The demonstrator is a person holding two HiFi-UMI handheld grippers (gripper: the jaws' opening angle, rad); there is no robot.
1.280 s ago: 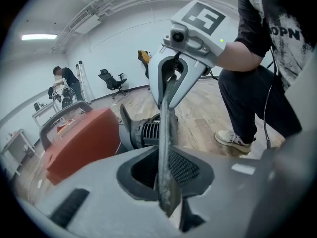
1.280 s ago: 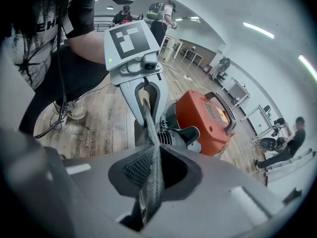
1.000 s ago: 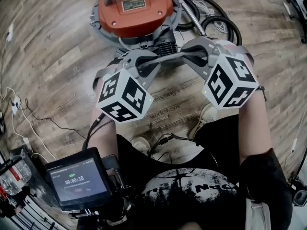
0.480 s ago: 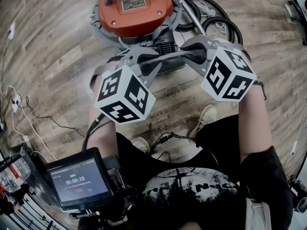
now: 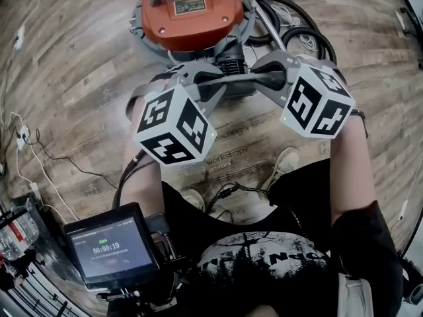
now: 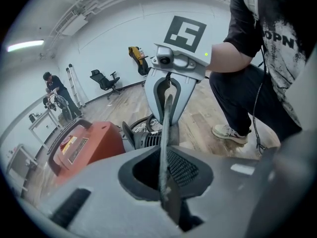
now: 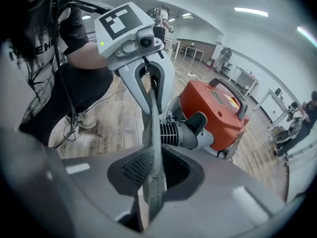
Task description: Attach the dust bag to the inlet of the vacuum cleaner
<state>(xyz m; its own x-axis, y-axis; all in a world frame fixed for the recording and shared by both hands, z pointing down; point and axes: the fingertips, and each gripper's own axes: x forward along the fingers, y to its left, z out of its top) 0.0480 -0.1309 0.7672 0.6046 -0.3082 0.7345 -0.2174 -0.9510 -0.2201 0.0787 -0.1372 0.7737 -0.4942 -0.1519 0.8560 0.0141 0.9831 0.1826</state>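
left gripper: its jaws are closed on one end of the dust bag. The bag's thin edge runs straight out between the meshed pads.
right gripper: its jaws are clamped on the opposite end. They have just been opening a little, with the bag's edge pinched between them.
dust bag: it shows edge-on as a narrow grey strip spanning from one pair of jaws to the other, clear of the floor. Its flat faces are turned away from both gripper views.
vacuum cleaner: orange, standing just beyond both pairs of jaws, with its black handle on top.
ribbed black port: it sits on the vacuum's near side, just beyond and below the strip. It is probably the inlet, though the view there is cramped. Whether the bag touches it cannot be told.
open room: bare wood floor spreads wide to the outer side of the left jaws.
obstacles: a coiled black hose lies beyond the right jaws, beside the vacuum. The person's shoes stand behind the jaws, on the near side.
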